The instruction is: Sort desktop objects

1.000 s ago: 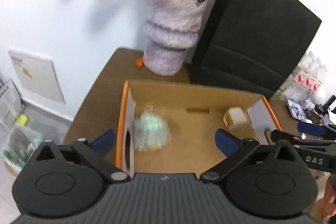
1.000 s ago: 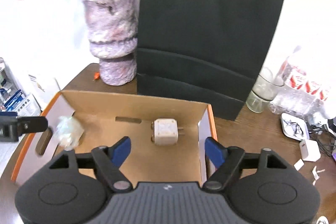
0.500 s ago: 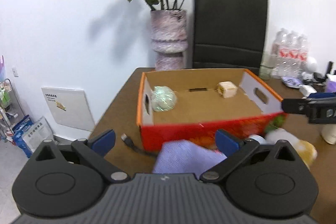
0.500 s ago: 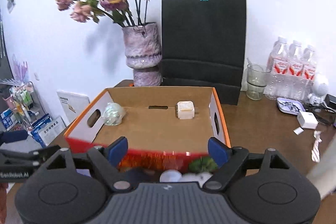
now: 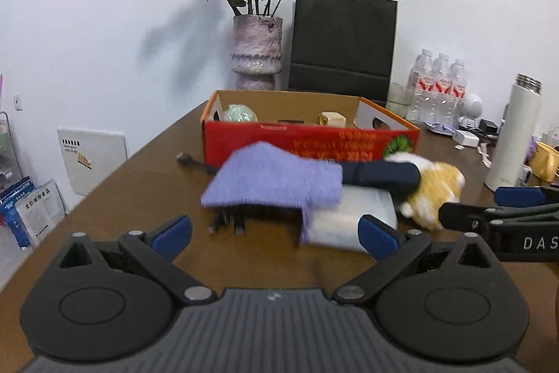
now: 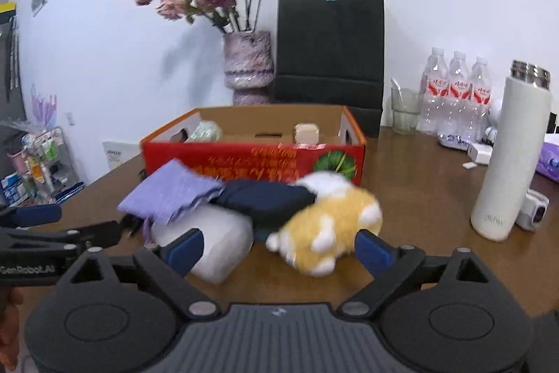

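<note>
A red cardboard box [image 5: 307,142] [image 6: 255,159] stands on the brown table and holds a pale green ball [image 5: 239,113] [image 6: 206,131] and a beige cube [image 5: 332,119] [image 6: 306,132]. In front of it lie a purple cloth [image 5: 272,180] [image 6: 171,189], a dark blue folded umbrella [image 5: 380,175] [image 6: 269,200], a white packet [image 5: 349,215] [image 6: 213,233] and a yellow-white plush toy [image 5: 433,191] [image 6: 332,219]. My left gripper [image 5: 276,235] is open and empty, short of the cloth. My right gripper [image 6: 279,249] is open and empty, just short of the plush and packet.
A vase of dried roses [image 5: 258,53] and a black paper bag [image 5: 344,41] stand behind the box. Water bottles [image 6: 454,93], a glass [image 6: 404,110], a white thermos [image 6: 513,163], a yellow cup [image 5: 546,159] and chargers are at the right. A black cable [image 5: 195,161] lies left of the pile.
Both grippers have pulled back and down from above the box to low over the near table. The green ball now rests in the box. Both stay open.
</note>
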Demonstrator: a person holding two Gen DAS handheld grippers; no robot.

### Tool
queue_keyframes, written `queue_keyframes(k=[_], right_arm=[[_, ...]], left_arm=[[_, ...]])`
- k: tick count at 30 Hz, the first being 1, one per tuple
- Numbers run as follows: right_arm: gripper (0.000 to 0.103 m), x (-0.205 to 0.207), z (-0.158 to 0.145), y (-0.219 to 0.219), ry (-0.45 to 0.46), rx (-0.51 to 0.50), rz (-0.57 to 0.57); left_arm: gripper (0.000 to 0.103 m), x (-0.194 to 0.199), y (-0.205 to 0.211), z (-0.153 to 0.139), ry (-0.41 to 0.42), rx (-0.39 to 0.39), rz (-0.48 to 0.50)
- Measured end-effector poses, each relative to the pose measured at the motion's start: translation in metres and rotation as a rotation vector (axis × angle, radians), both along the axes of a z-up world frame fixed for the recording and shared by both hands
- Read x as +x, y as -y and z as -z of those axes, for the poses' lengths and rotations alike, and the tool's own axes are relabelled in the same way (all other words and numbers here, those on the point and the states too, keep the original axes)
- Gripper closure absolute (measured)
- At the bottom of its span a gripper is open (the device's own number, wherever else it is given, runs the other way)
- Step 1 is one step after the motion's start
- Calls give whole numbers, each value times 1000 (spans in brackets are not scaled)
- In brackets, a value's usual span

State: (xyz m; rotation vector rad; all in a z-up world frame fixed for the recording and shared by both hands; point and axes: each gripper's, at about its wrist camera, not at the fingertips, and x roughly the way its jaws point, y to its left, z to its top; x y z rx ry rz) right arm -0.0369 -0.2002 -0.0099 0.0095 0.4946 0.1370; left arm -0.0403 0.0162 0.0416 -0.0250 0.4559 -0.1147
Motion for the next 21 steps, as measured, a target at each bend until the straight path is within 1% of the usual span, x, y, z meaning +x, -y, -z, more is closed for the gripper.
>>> queue_keyframes(k=[3,6,8,9,11,12,13,18,21], right_arm=[[9,-14,8,-2,-8,-23,-55],[9,-25,13,-1,1,-21,-58],[6,-36,12,3,48,17,-63],[0,-44,13,6,95,38,-55],[0,-54,15,9,153,56,-38],[0,-59,17,9,164,56,-23],[0,-60,18,9,160,50,-5],[0,-50,29,2,51,-45,1],[0,-41,36,2,-29,-47,21]], left_arm=[[0,-16,4,10,3,15,25],[0,-20,10,19,-35,50,39],[0,-22,12,23,-48,76,41],[0,-24,12,26,-46,85,41],[0,-24,13,30,-49,97,32],[0,-24,12,30,-56,91,29],[0,-23,11,31,-60,80,30],[0,-19,10,33,-94,74,28],[0,-20,13,34,-96,95,44]])
